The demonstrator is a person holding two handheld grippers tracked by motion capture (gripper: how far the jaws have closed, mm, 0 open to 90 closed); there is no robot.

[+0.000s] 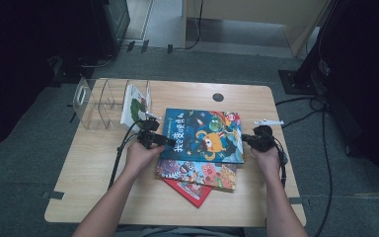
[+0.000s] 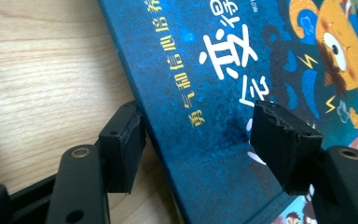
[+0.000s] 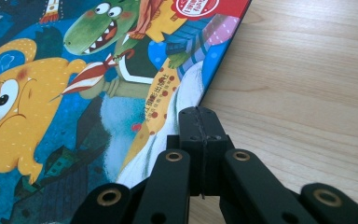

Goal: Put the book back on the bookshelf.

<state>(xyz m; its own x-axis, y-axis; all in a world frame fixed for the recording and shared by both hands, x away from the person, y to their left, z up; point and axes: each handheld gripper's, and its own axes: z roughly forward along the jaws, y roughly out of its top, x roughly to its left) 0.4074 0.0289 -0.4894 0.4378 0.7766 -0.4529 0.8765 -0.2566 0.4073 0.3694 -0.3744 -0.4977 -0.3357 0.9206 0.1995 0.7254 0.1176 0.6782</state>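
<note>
Wooden table (image 1: 98,163), dim room. Left gripper (image 2: 198,144): jaws wide apart, straddling spine edge of blue picture book (image 1: 202,134), nothing clamped. Right gripper (image 3: 200,128): jaws pressed together, empty, at book's 3 o'clock edge. Book tops stack at centre; clear rack (image 1: 98,106) at 10 o'clock. Advice: seat lower jaw fully under cover before closing.

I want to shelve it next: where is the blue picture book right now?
In the high view the blue picture book lies flat mid-table on top of two other books, between the left gripper and right gripper, right of the clear rack.
</note>
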